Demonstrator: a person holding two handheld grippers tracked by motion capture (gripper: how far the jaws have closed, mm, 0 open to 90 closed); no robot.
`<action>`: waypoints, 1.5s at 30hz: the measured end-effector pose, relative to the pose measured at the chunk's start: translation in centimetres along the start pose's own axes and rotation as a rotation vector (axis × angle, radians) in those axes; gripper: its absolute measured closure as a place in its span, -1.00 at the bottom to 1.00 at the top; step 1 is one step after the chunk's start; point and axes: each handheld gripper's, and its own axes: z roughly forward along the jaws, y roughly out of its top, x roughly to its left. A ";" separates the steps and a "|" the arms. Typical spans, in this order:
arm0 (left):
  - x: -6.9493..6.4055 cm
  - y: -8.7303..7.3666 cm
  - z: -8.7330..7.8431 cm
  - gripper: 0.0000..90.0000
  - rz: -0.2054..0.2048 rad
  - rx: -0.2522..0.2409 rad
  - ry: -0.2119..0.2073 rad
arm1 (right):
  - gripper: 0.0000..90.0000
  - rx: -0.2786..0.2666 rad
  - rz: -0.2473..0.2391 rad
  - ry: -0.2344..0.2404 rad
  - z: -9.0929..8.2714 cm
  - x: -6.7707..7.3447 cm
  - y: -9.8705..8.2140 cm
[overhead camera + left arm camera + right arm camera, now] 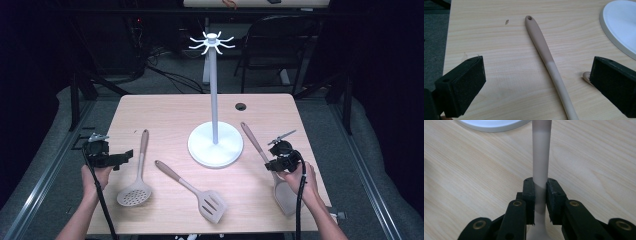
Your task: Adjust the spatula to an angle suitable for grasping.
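A white utensil stand [215, 143] with hooks on top rises from the middle of the wooden table. My right gripper [274, 164] [540, 192] is shut on the beige handle of a solid spatula [286, 196] [541, 157] at the table's right, its handle pointing toward the stand's base [491, 124]. My left gripper [126, 156] [536, 82] stands open at the left edge, its jaws wide apart above the handle of a skimmer [135, 192] [546, 53]. A slotted turner [210, 204] lies between them near the front; its handle tip [586, 75] peeks beside my left gripper's right jaw.
The table [165, 110] has a round cable hole [241, 106] at the back right. A dark chair [272, 40] stands beyond the table's far edge. Dark floor surrounds the table.
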 end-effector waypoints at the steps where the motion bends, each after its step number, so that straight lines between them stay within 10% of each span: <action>1: -0.1 0.0 0.0 -0.99 -0.001 0.000 -0.007 | 0.75 -0.012 0.004 -0.004 0.0 0.1 0.0; 45: -1.1 0.4 -0.3 -1.00 0.017 -0.037 -0.037 | 0.75 -0.312 -0.148 0.040 -2.8 4.9 1.1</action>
